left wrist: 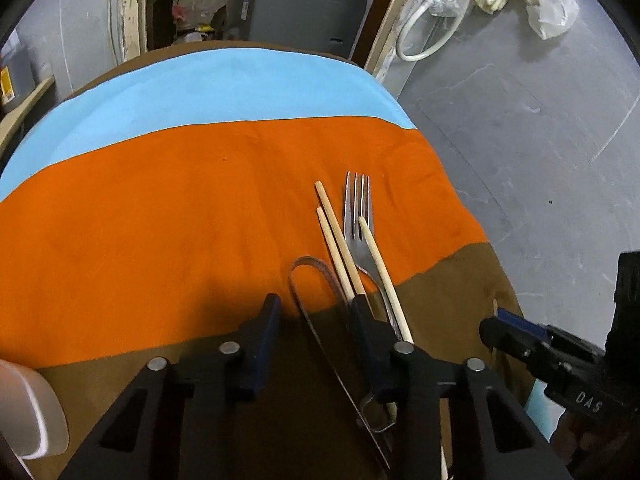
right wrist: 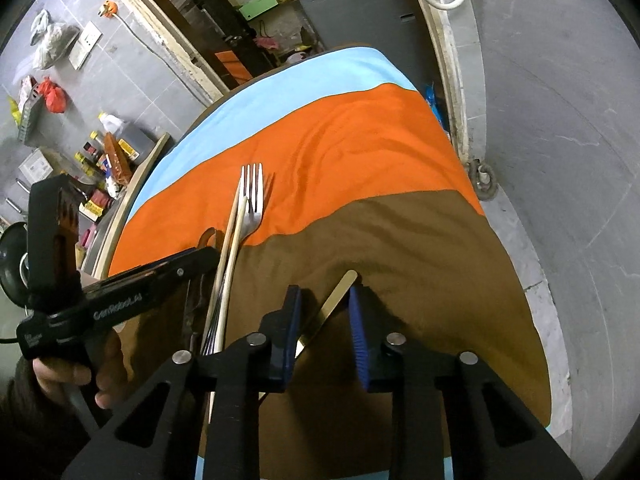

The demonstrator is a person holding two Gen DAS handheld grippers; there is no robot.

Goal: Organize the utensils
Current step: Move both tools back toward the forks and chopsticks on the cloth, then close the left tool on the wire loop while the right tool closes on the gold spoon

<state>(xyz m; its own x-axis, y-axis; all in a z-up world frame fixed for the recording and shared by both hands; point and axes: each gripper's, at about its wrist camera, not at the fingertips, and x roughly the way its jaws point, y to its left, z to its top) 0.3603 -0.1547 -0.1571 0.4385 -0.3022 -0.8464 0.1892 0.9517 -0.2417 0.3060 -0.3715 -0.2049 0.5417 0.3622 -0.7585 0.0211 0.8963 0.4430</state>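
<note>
A steel fork (left wrist: 358, 236) and several pale chopsticks (left wrist: 336, 236) lie together on a striped cloth (left wrist: 160, 220). A thin metal utensil with a looped end (left wrist: 308, 261) lies between the fingers of my left gripper (left wrist: 314, 308). The pads stand apart from it, and the right finger rests beside the chopsticks. In the right wrist view my right gripper (right wrist: 324, 300) straddles a flat gold handle (right wrist: 340, 290) that lies slantwise in the gap, with space on both sides. The fork (right wrist: 254, 208) and chopsticks (right wrist: 234, 232) are to its left, under the left gripper (right wrist: 208, 256).
The cloth has blue, orange and brown bands, and its right edge drops to a grey floor (left wrist: 520, 160). A white rounded vessel (left wrist: 28, 412) sits at the near left. A hand (right wrist: 108, 368) holds the left gripper. Shelves with bottles (right wrist: 100, 152) stand at the left.
</note>
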